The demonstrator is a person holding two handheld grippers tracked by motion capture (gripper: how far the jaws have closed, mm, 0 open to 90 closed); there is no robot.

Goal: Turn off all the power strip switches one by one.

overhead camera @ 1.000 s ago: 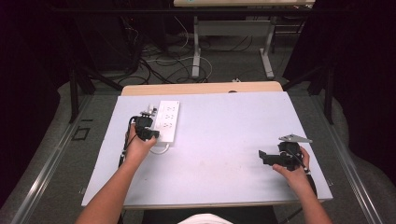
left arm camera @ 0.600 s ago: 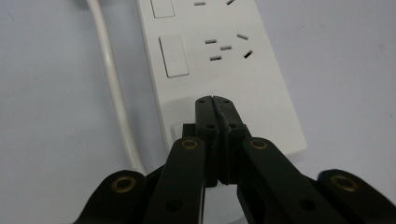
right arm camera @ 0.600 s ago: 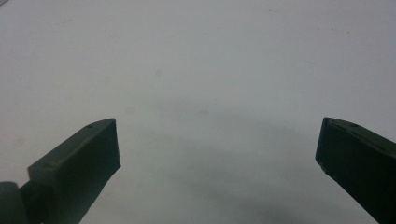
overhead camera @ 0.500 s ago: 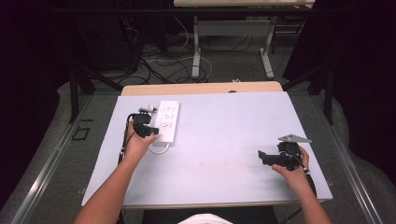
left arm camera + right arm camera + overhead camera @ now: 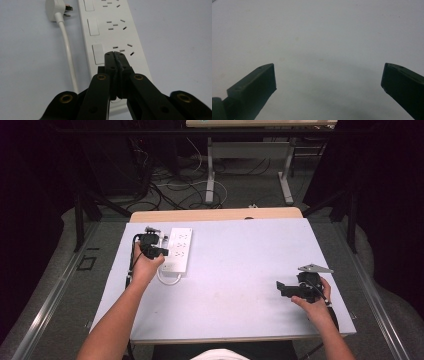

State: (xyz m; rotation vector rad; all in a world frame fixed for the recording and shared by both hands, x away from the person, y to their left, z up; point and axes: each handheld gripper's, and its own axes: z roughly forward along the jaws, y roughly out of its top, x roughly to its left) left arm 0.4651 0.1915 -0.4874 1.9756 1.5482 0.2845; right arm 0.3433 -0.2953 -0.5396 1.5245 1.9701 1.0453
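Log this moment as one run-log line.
left gripper: shut, over power strip nearest switch | right gripper: open, empty | plug: unplugged

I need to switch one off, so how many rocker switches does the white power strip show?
3 on the white plastic power strip: nearest switch beside the shut left gripper, middle, far. The gripper may hide more.

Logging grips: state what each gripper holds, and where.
Nothing. Left gripper is shut and empty above the power strip; right gripper is open over bare table.

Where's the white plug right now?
In the left gripper view, the white plug lies on the table at upper left, just left of the power strip, its cord trailing down alongside.
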